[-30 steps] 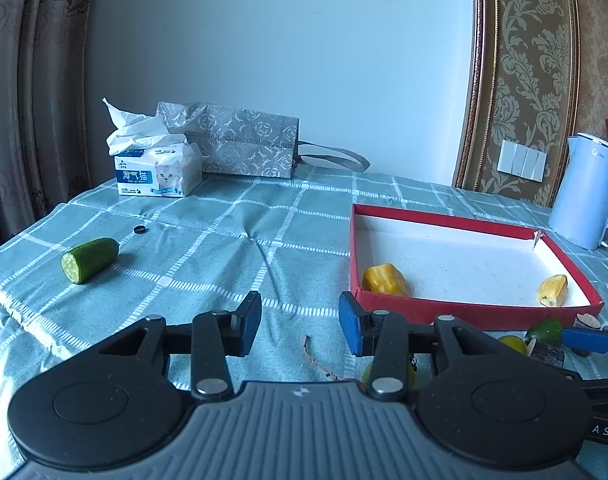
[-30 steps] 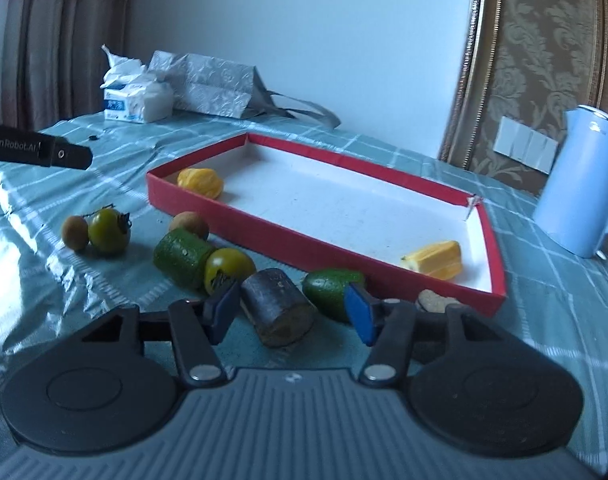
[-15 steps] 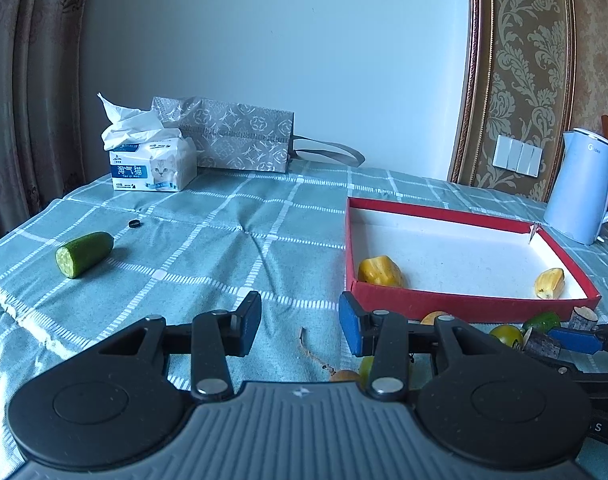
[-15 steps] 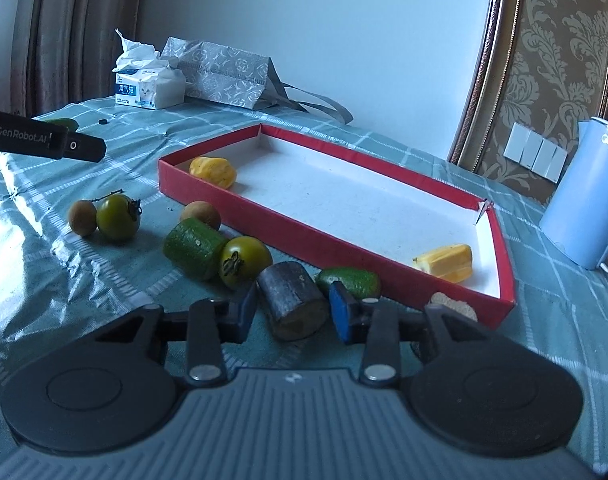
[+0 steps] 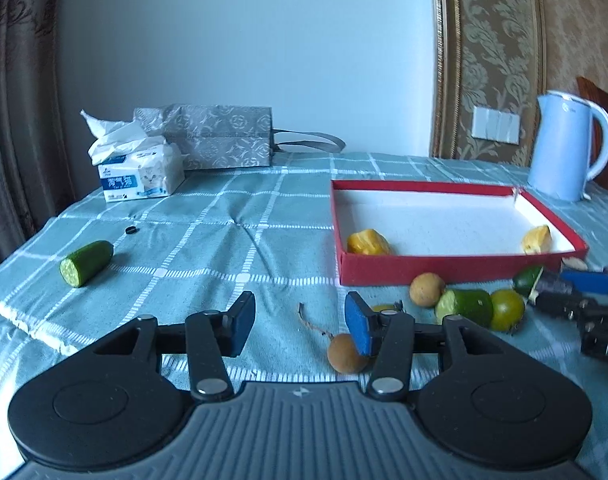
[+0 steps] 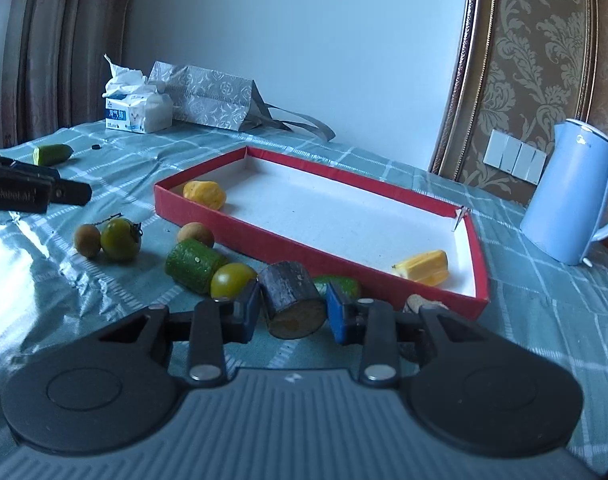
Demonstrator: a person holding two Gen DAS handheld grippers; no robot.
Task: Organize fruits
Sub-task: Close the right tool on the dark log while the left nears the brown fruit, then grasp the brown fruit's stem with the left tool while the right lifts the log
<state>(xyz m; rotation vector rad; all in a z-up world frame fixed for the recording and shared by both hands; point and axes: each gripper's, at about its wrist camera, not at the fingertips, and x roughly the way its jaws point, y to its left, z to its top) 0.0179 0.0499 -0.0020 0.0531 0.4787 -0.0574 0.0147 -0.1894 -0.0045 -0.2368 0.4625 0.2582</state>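
A red tray (image 6: pixel 304 245) with a white floor holds two yellow fruit pieces (image 6: pixel 204 193) (image 6: pixel 423 266). My right gripper (image 6: pixel 292 310) is shut on a dark sugarcane piece (image 6: pixel 292 298) just in front of the tray's near wall. Beside it lie a green tomato (image 6: pixel 232 279), a cucumber chunk (image 6: pixel 194 265), a green fruit (image 6: pixel 339 285), a longan (image 6: pixel 196 234), and another tomato (image 6: pixel 120 238) with a longan (image 6: pixel 86 239). My left gripper (image 5: pixel 300 329) is open and empty over the cloth, a longan (image 5: pixel 345 354) by its right finger. A cucumber piece (image 5: pixel 86 262) lies far left.
A blue kettle (image 6: pixel 571 190) stands right of the tray. A tissue pack (image 5: pixel 140 172) and a grey gift bag (image 5: pixel 220 136) stand at the back by the wall. Curtains hang on the left. A small black ring (image 5: pixel 130 231) lies on the cloth.
My right gripper closed from open onto the sugarcane piece. My left gripper pulled back and up, so more fruit shows in front of the tray.
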